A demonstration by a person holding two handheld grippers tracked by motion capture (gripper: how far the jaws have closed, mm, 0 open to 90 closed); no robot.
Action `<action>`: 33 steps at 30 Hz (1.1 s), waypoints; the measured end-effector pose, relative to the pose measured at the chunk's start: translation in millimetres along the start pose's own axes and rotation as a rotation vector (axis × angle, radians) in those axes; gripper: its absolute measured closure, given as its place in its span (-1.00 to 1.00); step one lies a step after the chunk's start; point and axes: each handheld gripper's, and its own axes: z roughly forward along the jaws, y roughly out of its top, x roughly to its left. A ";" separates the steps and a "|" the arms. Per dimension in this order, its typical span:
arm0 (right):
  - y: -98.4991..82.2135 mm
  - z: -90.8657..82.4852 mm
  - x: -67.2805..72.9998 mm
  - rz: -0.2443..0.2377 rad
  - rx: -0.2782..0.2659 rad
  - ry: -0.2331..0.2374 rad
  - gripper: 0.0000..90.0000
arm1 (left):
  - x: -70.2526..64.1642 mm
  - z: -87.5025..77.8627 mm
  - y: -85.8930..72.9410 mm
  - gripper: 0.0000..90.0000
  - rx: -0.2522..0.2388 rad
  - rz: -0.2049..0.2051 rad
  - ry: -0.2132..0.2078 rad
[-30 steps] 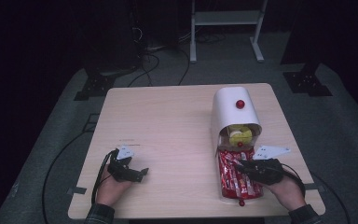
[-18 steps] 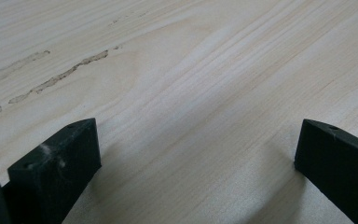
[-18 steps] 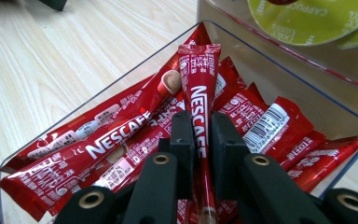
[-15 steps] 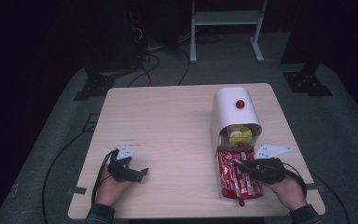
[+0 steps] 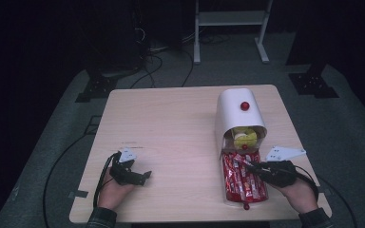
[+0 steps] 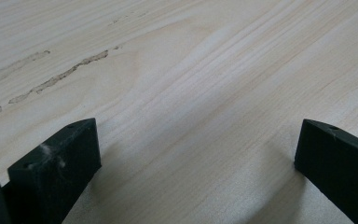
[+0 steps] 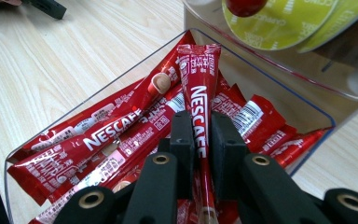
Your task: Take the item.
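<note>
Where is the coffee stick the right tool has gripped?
In the right gripper view, the coffee stick is pinched in the right tool above the clear tray of red sticks, before the white dispenser at the table's right side.

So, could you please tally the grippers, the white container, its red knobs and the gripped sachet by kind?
Black two-jaw grippers: 2 (left gripper, right gripper)
White rounded plastic container: 1
Round red knobs: 3
Red Nescafé stick sachet, gripped: 1
Total: 7
</note>
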 end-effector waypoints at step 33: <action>-11.2 -17.9 -12.9 0.035 -0.006 -0.060 0.78 | 0.3 0.8 0.9 -1.00 0.001 0.001 -0.002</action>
